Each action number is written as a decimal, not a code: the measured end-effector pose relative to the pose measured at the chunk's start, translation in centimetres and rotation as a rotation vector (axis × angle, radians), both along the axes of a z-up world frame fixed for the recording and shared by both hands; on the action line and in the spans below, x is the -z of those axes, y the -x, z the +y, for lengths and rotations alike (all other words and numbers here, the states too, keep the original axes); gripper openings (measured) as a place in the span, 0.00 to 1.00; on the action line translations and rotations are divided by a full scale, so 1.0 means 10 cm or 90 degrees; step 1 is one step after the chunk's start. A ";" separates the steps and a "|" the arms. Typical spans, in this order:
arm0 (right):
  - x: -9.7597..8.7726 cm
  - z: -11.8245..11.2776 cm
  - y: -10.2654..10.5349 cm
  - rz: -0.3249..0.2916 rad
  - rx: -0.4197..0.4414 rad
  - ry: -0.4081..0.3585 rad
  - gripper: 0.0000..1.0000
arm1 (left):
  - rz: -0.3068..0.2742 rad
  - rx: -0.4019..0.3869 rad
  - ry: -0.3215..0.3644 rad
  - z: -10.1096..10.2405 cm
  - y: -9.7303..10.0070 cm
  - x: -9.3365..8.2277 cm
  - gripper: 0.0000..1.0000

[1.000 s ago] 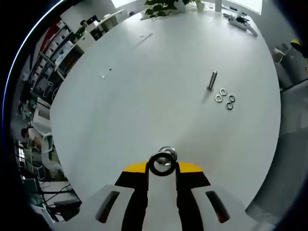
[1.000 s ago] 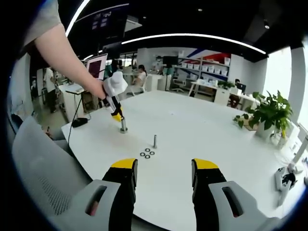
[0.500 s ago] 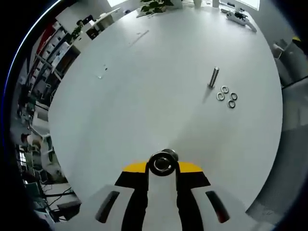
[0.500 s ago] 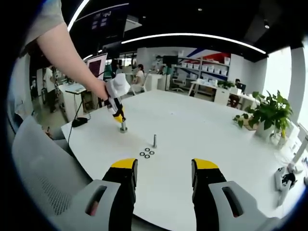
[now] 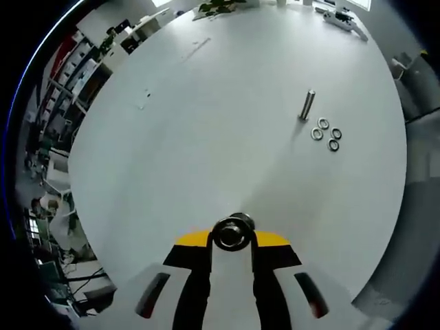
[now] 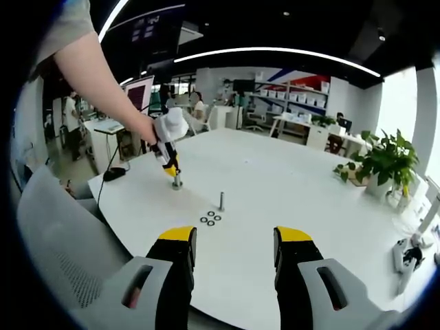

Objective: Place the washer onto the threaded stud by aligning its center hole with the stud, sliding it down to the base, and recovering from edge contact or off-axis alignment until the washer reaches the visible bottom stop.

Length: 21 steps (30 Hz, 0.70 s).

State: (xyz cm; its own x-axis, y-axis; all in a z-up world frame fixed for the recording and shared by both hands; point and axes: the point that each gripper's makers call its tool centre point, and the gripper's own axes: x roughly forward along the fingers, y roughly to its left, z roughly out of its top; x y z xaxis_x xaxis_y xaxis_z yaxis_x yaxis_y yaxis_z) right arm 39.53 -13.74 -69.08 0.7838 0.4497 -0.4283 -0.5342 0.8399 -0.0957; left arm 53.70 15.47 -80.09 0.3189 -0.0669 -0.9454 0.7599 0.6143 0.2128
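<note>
Across the white worktop (image 5: 206,124) the parts were laid out well apart, presumably so that each stud could be approached from above without obstruction. The right gripper (image 6: 235,240) was held back at the near edge, its jaws set wide with nothing between them; it was judged to be idle and kept clear of the work. The left gripper (image 6: 169,168) was seen in the right gripper view, held by a hand (image 6: 148,129) and angled down onto a short stud (image 6: 177,182) standing on the worktop. In the left gripper view the left gripper's jaws were closed narrowly around a ring, taken to be the washer (image 5: 232,234), which lay directly over the stud's top so that hole and axis could be matched. Whether the washer had already passed onto the threads could not be told; it was judged not yet at the bottom stop. A second stud (image 5: 306,105) stood upright, well apart from the first, and three spare washers (image 5: 326,133) lay flat just beside it, clustered close for easy picking.
</note>
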 end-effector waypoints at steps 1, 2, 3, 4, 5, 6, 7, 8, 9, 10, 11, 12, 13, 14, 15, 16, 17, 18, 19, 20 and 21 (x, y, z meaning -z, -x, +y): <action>0.00 0.00 0.00 -0.001 0.000 -0.001 0.47 | 0.000 -0.003 0.001 0.00 0.00 0.00 0.21; -0.01 0.00 0.00 -0.002 0.000 -0.002 0.47 | 0.001 -0.007 0.002 0.00 0.01 -0.01 0.20; -0.01 0.00 0.00 -0.002 0.000 -0.002 0.47 | 0.000 -0.006 0.001 0.00 0.02 -0.02 0.20; -0.01 0.00 0.00 -0.002 0.000 -0.002 0.47 | -0.001 -0.006 0.001 0.00 0.03 -0.02 0.20; -0.01 0.00 0.00 -0.002 -0.001 -0.004 0.47 | -0.002 -0.004 0.000 -0.01 0.04 -0.03 0.20; -0.01 0.00 0.00 -0.003 -0.001 -0.003 0.47 | -0.009 -0.002 -0.002 0.00 0.03 -0.05 0.20; -0.01 0.00 0.00 -0.003 -0.001 -0.003 0.47 | -0.013 -0.005 -0.001 0.00 0.02 -0.07 0.20; -0.01 0.00 0.00 -0.003 -0.002 -0.003 0.47 | -0.013 -0.011 0.005 -0.01 0.02 -0.08 0.20; -0.01 0.00 0.00 -0.003 -0.002 -0.003 0.47 | -0.011 -0.014 0.007 -0.01 0.03 -0.09 0.20; -0.01 0.00 0.00 -0.003 -0.003 -0.002 0.47 | -0.016 -0.014 0.004 -0.01 0.04 -0.11 0.20; -0.01 0.01 0.00 -0.003 -0.003 -0.003 0.47 | -0.019 -0.014 0.005 -0.01 0.05 -0.12 0.20; -0.01 0.01 0.00 -0.002 -0.004 -0.002 0.47 | -0.022 -0.020 0.009 -0.01 0.05 -0.14 0.19; -0.01 0.01 0.00 -0.002 -0.004 -0.002 0.47 | -0.030 -0.030 0.018 -0.02 0.04 -0.18 0.19; -0.01 0.01 0.00 -0.001 -0.005 -0.003 0.47 | -0.036 -0.034 0.023 -0.02 0.04 -0.20 0.19; -0.01 0.01 0.00 -0.001 -0.005 -0.003 0.47 | -0.044 -0.038 0.028 -0.03 0.04 -0.24 0.19; -0.01 0.01 0.00 -0.001 -0.006 -0.004 0.47 | -0.048 -0.039 0.030 -0.03 0.04 -0.26 0.19; -0.01 0.02 0.00 -0.001 -0.006 -0.004 0.47 | -0.050 -0.045 0.034 -0.03 0.05 -0.28 0.19; -0.01 0.02 0.00 -0.001 -0.007 -0.006 0.47 | -0.053 -0.052 0.040 -0.03 0.06 -0.30 0.20; -0.01 0.02 0.00 -0.001 -0.007 -0.006 0.47 | -0.055 -0.058 0.046 -0.03 0.07 -0.32 0.20; -0.01 0.02 0.01 0.000 -0.008 -0.007 0.47 | -0.061 -0.066 0.055 -0.03 0.07 -0.34 0.20; -0.01 0.02 0.01 0.001 -0.009 -0.006 0.47 | -0.063 -0.072 0.060 -0.02 0.08 -0.36 0.20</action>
